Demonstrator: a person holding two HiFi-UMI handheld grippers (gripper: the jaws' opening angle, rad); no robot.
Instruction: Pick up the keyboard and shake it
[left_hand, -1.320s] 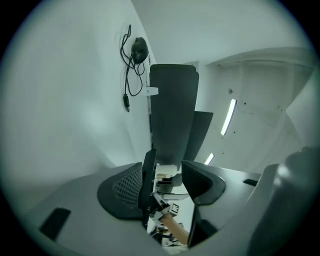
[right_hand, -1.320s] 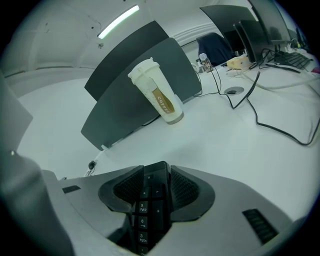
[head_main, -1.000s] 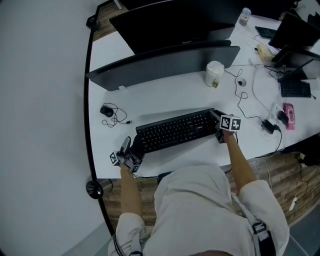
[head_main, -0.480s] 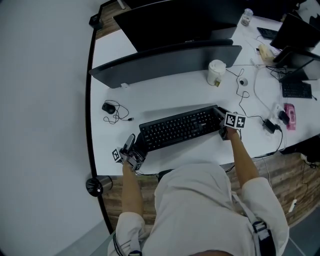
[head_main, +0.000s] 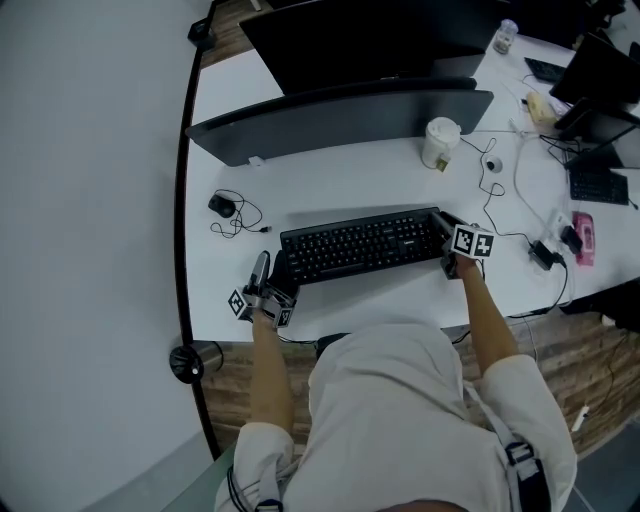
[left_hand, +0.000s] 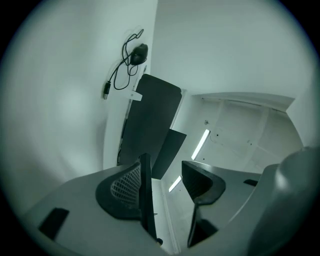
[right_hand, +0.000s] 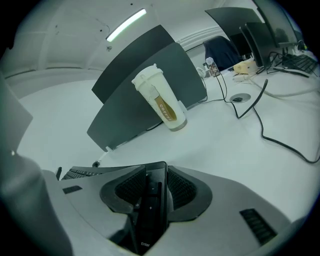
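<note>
In the head view the person's torso covers the near edge of the white desk (head_main: 400, 180). Neither gripper's gap can be read from up there. The black keyboard (head_main: 360, 245) sits between the two grippers in front of a dark monitor (head_main: 340, 118); no view shows whether its underside is off the desk. The right gripper view shows the right gripper (right_hand: 152, 180) with its jaws clamped on the keyboard's right end, having just been closing on it. A key there reads "Enter", and a white lidded cup (right_hand: 162, 100) beyond has a brown sleeve whose lettering begins "COFF". From the head view that cup (head_main: 440, 143) is too small to read. The left gripper view shows the left gripper (left_hand: 167, 167) with its jaws standing well apart. A thin dark strip lies against one jaw, too close to identify. This view is tilted and takes in ceiling lights (left_hand: 200, 144) and a small black corded device (left_hand: 139, 51).
</note>
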